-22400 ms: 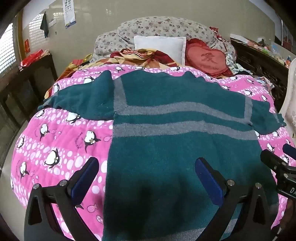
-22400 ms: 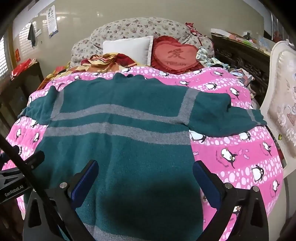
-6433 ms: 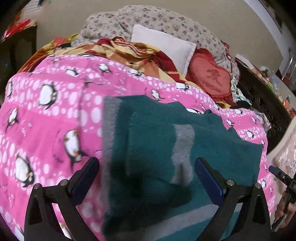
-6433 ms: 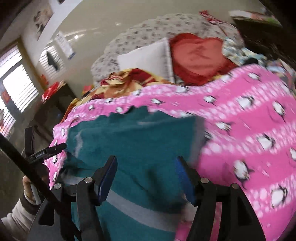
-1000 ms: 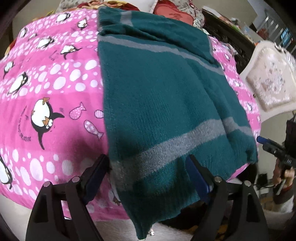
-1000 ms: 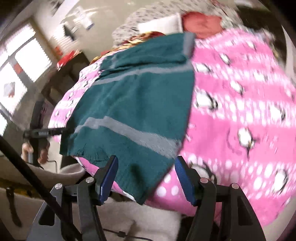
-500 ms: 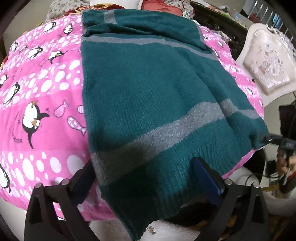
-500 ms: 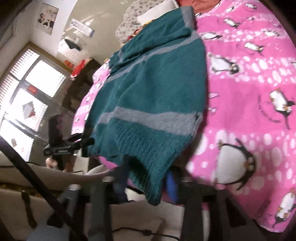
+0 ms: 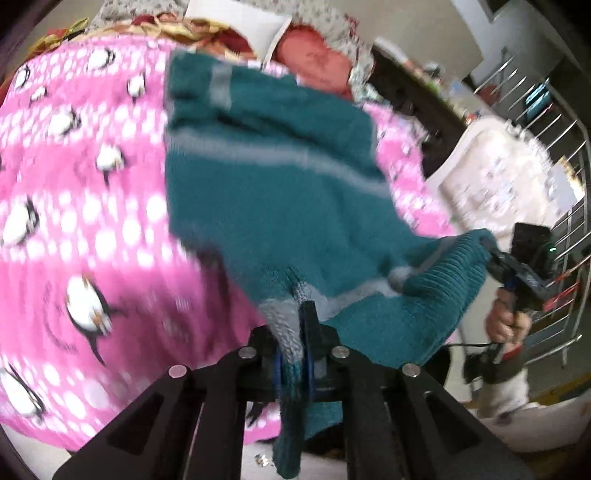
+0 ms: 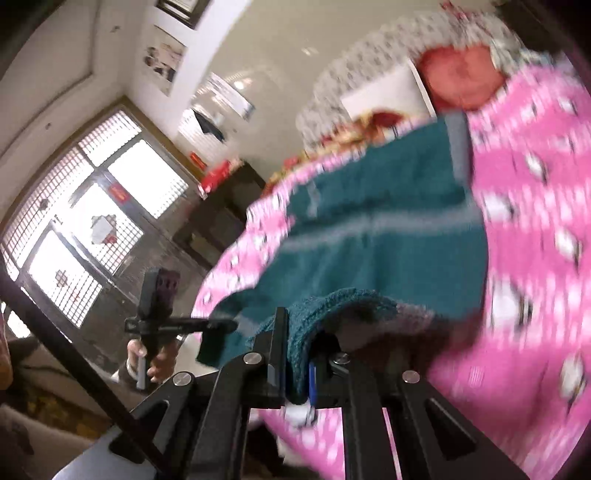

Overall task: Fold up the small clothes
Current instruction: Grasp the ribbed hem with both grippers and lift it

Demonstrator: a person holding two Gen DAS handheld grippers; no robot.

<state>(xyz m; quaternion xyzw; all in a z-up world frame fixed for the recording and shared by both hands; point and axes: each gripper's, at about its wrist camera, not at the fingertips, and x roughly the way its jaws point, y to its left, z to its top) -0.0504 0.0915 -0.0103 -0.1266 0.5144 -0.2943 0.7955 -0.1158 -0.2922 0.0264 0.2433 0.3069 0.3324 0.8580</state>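
A teal knitted sweater [image 9: 280,177] with grey stripes lies lengthwise on the pink penguin bedspread [image 9: 74,192], its sleeves folded in. My left gripper [image 9: 295,343] is shut on the hem's left corner, knit bunched between the pads and hanging below. My right gripper [image 10: 295,354] is shut on the hem's other corner, the ribbed edge draped over its fingers. Both corners are lifted off the bed, so the hem sags between them. The right gripper [image 9: 496,258] also shows in the left wrist view, and the left gripper [image 10: 221,325] in the right wrist view. The sweater [image 10: 388,229] stretches toward the pillows.
At the head of the bed lie a white pillow [image 9: 236,22], a red heart cushion [image 9: 314,59] and a floral bolster [image 10: 369,62]. A white padded chair [image 9: 506,177] stands right of the bed, dark cabinets [image 10: 218,210] and a window [image 10: 85,221] left.
Both grippers closed on the hem's corners and rose, lifting the hem off the bed's front edge. The views tilted up toward the pillows.
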